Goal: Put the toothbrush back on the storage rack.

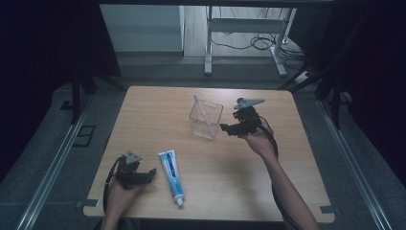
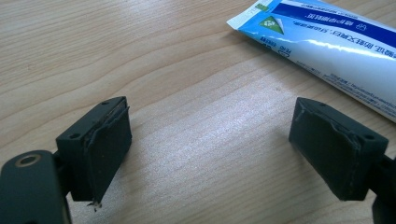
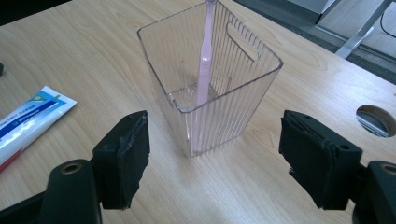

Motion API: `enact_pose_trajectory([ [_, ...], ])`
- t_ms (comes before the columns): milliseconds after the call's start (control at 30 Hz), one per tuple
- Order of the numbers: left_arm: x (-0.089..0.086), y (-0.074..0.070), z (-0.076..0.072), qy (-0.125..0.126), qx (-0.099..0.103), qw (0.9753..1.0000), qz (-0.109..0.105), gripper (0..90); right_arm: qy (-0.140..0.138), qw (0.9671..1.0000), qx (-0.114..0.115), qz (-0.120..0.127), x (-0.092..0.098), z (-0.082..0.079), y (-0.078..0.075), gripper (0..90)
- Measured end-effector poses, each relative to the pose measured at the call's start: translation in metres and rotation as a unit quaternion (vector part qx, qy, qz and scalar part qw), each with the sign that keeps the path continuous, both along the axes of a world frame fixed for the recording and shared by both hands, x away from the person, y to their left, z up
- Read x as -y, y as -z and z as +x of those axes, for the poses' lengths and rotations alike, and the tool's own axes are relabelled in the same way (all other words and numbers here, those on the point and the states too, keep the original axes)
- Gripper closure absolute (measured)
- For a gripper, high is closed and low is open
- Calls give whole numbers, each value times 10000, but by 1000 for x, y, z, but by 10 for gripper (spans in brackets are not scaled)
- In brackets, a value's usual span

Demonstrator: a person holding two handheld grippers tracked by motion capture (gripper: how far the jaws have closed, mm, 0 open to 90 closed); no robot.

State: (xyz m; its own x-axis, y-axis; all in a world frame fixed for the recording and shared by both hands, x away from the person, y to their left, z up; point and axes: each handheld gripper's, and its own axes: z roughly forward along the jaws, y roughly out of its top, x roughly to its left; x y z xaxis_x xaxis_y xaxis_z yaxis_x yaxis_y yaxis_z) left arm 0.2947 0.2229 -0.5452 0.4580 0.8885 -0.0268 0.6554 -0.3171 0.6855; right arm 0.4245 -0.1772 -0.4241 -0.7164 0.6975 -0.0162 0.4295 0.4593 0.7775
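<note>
Judging from how things lie, the work is loading toiletries into the clear ribbed bin [image 1: 206, 120], and it stands roughly half complete. One item is already in place: the pink toothbrush [image 1: 201, 109] stands tilted inside the bin, its lower end on the bin floor and its head rising above the rim. The bin itself sits upright on the wooden counter [image 1: 143, 110], past the middle toward the far edge. The toothpaste tube [image 1: 172, 177] has not been loaded; it lies flat near the near edge, left of centre, cap end pointing to that edge. The left hand-held gripper [image 2: 210, 149] rests low over the counter just beside the tube, its jaws spread wide with only bare wood between them; the tube's crimped end lies ahead and to one side, not yet within the gap. The right hand-held gripper [image 3: 212, 158] is stationed just beside the bin on its right, jaws likewise apart, gripping nothing, aimed at the bin wall. Remaining steps, by estimate: align the left jaws across the tube, clamp, lift, and deposit it in the bin.
</note>
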Motion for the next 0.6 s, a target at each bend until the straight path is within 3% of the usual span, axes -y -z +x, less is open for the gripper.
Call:
enact_pose_trajectory([
  [600,0,0,0,-16,-7,10000,-12,130,-118,9998,152,-73,13,-27,17,227],
])
